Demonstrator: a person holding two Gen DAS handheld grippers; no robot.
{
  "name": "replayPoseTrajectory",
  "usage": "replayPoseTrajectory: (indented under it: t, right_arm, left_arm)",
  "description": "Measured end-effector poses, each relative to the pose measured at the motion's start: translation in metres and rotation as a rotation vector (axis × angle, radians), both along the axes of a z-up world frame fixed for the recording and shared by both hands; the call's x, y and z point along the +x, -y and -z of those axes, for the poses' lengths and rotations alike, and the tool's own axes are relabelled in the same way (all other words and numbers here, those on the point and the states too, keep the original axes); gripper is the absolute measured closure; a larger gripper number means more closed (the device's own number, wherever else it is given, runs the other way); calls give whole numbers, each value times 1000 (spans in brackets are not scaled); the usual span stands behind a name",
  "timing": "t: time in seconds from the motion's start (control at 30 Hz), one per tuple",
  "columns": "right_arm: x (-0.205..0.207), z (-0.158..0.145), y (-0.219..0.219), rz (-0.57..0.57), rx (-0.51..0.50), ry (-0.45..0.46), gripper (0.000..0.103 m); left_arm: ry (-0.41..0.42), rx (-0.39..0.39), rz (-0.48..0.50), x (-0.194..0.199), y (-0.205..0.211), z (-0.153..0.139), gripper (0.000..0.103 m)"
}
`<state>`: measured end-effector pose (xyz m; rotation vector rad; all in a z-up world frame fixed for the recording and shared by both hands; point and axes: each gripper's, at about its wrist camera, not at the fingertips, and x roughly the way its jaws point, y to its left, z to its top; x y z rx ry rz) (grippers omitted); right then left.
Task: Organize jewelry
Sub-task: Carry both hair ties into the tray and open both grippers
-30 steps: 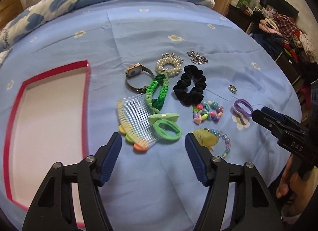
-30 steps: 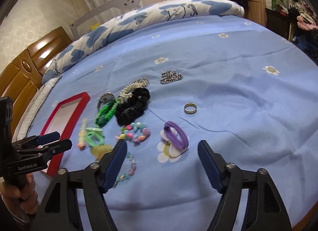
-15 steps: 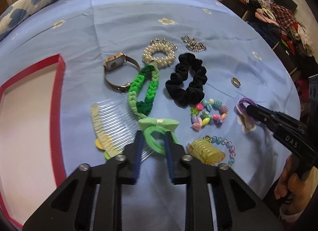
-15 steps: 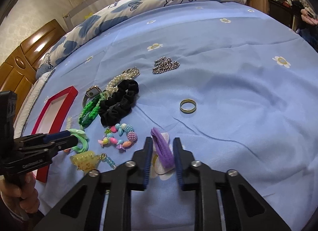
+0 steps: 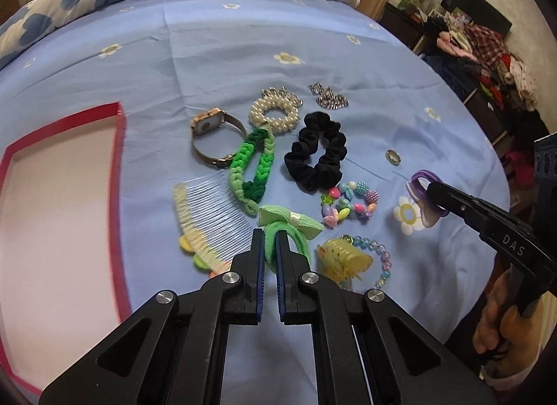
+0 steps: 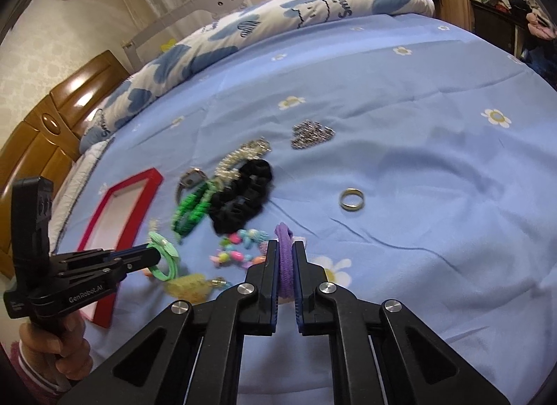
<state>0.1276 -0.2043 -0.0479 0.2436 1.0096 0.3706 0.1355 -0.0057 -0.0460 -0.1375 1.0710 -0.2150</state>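
I am pinching the green bow hair tie [image 5: 289, 231] with my left gripper [image 5: 269, 241], jaws pressed together on its elastic loop just below the bow, beside the clear comb [image 5: 212, 227] on the blue bedsheet [image 5: 209, 56]. My right gripper [image 6: 286, 255] is clamping the purple hair tie [image 6: 284, 248] the same way, across one side of its loop. Both ties are feeling light, soft and stretchy, so I am gripping the band itself, not the floppy bow. The purple one is probably lifted slightly, though the blur makes that uncertain. The red tray [image 5: 120, 175] is waiting to my left.
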Motion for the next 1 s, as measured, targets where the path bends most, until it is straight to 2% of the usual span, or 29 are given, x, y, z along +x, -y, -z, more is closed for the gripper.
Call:
replayPoseTrajectory:
  t: [0.3,0.53,1.0]
  right_arm:
    - [-12,-20,-39,-74,57,21,96]
    - [-28,-28,-90,-187,84,24,96]
    - [-56,-32,-196,-403,120,24,96]
  left_arm:
    - [30,-27,-88,-32,-39,-20,99]
    - [49,-34,-187,-60,-83,-30,99]
    - [35,-35,-380,-102,-165,-21,99]
